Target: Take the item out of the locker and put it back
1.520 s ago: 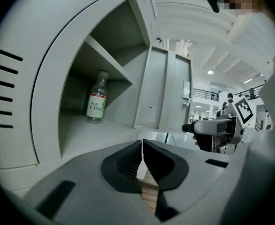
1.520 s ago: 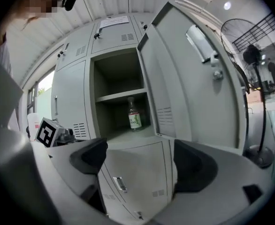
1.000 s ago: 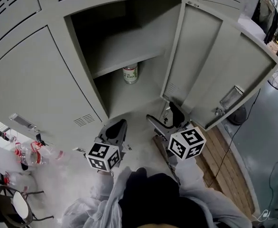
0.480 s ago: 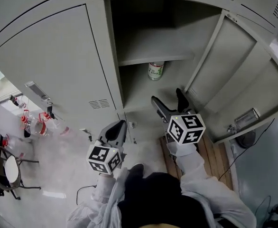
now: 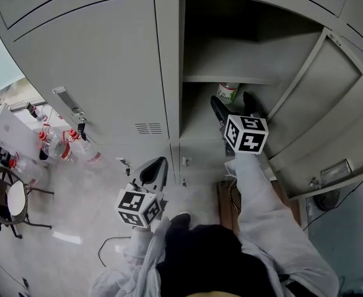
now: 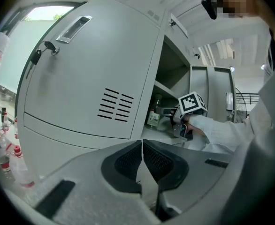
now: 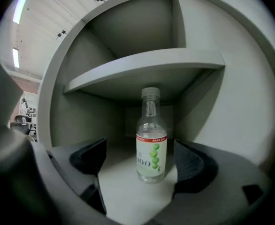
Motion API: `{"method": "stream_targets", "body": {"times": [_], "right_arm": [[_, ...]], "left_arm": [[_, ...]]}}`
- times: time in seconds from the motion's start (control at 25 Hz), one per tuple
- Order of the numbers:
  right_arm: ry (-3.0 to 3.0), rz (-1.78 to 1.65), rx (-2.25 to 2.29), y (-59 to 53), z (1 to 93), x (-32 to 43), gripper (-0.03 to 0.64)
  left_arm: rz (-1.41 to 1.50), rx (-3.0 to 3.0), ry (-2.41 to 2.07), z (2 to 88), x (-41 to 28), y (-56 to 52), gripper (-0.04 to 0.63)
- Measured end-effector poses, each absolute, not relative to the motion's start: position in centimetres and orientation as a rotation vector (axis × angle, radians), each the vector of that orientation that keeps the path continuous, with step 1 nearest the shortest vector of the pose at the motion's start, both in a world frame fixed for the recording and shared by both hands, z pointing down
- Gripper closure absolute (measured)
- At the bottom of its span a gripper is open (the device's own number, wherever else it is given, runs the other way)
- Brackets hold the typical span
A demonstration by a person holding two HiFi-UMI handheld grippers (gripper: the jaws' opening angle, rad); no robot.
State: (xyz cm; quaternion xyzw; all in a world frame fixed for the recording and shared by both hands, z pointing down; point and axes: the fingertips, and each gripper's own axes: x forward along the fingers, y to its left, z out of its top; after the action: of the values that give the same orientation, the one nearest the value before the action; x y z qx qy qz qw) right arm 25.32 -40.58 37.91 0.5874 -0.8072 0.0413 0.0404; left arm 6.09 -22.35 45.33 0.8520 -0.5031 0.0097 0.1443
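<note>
Grey steel locker [image 5: 169, 60], door [image 5: 330, 122] swung open. Head view: bottle [image 5: 228, 91] stands upright in the lower bay under the shelf [image 5: 231, 78], with the right gripper [image 5: 233, 104] reaching in at it. The left gripper [image 5: 154, 169] hangs low over the pale floor [image 5: 76, 197], well apart from the opening. There's a wooden board [image 5: 226, 198] at the locker foot, and a chair [image 5: 11, 203] and red-capped jugs [image 5: 51, 146] off to the left. Left gripper view: jaws pressed together with nothing in them, facing the neighbouring shut door [image 6: 81, 74]. Right gripper view: jaws wide apart either side of the bottle, touching it on neither side; the bottle stands on the bare metal bay floor. My read: the take-out is not yet done, so the grab, lift-out and return are all left.
</note>
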Motion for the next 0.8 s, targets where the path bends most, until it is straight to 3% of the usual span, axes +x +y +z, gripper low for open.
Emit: {"method": "stream_targets", "body": {"times": [0.44, 0.6, 0.8], "right_arm": [[-2.314, 0.098, 1.821, -46.7, 39.8, 26.2, 0.175], [-2.312, 0.126, 1.844, -47.1, 40.4, 26.9, 0.311], [-2.343, 0.131, 1.812, -47.3, 40.4, 26.5, 0.314]], "left_arm": [[0.018, 2.463, -1.45, 45.3, 4.7, -24.8, 0.581], [0.024, 2.451, -1.449, 45.7, 4.3, -25.2, 0.581], [0.018, 2.437, -1.449, 45.9, 4.2, -25.5, 0.581]]}}
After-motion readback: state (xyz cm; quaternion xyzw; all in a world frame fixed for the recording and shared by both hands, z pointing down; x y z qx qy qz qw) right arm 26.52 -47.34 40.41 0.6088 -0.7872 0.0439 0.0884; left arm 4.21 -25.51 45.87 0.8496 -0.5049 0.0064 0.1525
